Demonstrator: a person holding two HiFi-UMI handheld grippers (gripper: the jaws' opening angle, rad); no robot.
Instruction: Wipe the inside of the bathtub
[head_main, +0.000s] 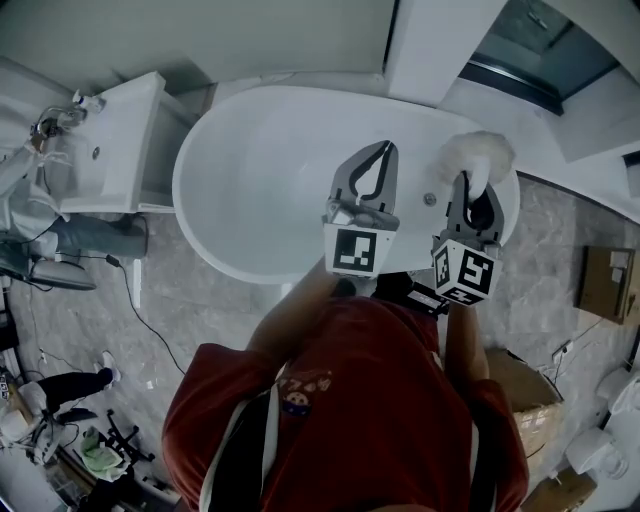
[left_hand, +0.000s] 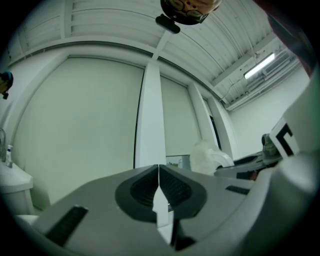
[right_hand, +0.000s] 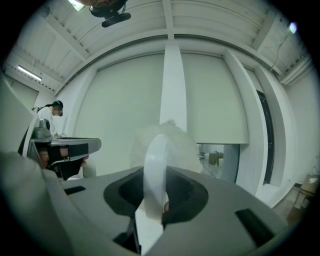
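bathtub (head_main: 246, 190): white, oval, directly below the person | left gripper (head_main: 386, 151) (left_hand: 159, 168): over the tub's middle, jaws pressed together on nothing | right gripper (head_main: 468, 180) (right_hand: 155, 172): at the tub's right end, jaws pinching the white loop handle (right_hand: 156, 160) of a fluffy white duster (head_main: 478, 154) (right_hand: 172, 134), perhaps touching the rim | washbasin (head_main: 112, 140): left of tub

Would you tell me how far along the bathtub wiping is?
Done: the right gripper is shut on the duster. In hand: the duster is held near the rim of the bathtub. Left: wiping the inside, seemingly not begun. The left gripper is shut, empty.
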